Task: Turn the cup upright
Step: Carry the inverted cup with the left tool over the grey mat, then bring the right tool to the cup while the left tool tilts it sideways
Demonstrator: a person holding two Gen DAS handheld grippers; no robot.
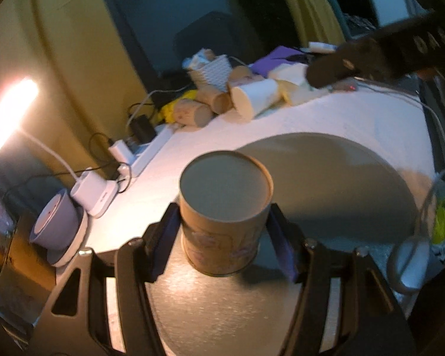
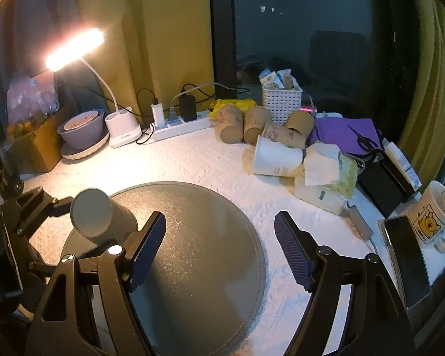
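Note:
A brown paper cup [image 1: 222, 216] stands upside down, base up, on the round grey mat [image 1: 326, 184]. My left gripper [image 1: 222, 234] has a finger on each side of the cup, close to or touching its walls. In the right wrist view the same cup [image 2: 93, 216] stands at the mat's [image 2: 192, 237] left edge with the left gripper [image 2: 29, 207] around it. My right gripper [image 2: 219, 249] is open and empty over the middle of the mat. Its dark body shows in the left wrist view [image 1: 370, 56] at the upper right.
A pile of paper cups [image 2: 270, 136] and tissue packs [image 2: 326, 175] lies behind the mat. A power strip [image 2: 181, 124], desk lamp [image 2: 121, 127] and grey bowl [image 2: 81, 129] stand at the back left. A mug [image 2: 436, 213] and phone [image 2: 406, 255] sit at the right.

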